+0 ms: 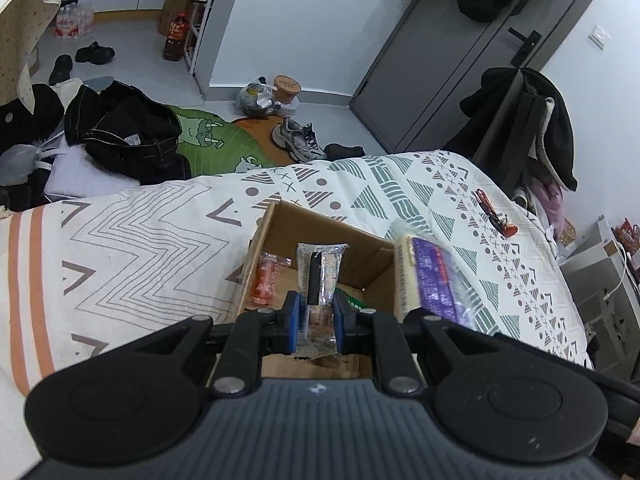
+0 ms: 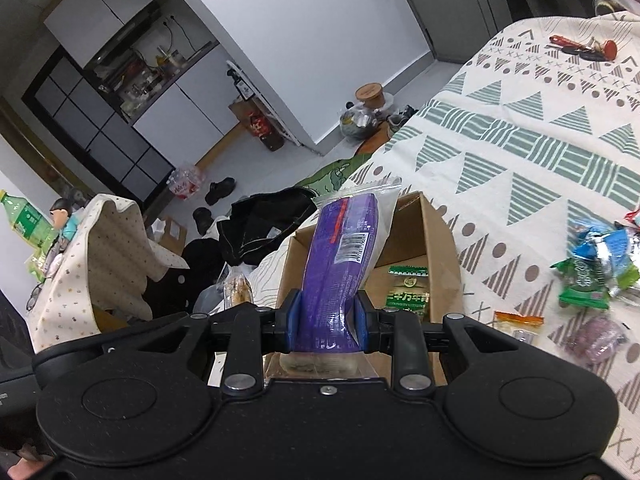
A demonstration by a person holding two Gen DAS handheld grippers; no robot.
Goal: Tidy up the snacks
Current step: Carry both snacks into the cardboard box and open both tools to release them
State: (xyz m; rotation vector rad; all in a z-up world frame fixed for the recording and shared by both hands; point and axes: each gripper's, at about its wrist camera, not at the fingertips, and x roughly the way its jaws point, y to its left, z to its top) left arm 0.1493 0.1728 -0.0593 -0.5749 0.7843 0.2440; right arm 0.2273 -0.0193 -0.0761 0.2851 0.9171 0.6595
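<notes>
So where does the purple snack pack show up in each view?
Left wrist: purple pack at right of centre, beside the cardboard box.
Right wrist: centre, clamped in the right gripper, above the box.
Shared landmark: the box on the patterned bedspread.

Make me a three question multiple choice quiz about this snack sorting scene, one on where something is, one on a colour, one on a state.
1. Where is the green snack packet?
A. On the floor
B. Inside the cardboard box
C. On the chair

2. What colour is the packet in the right claw?
A. Purple
B. Yellow
C. Red

3. What is the left claw doing?
A. Open, holding nothing
B. Pushing the box
C. Shut on a clear-wrapped snack

Answers:
1 B, it lies on the box floor.
2 A, the purple packet stands between the blue pads.
3 C, both pads press the wrapper.
</notes>
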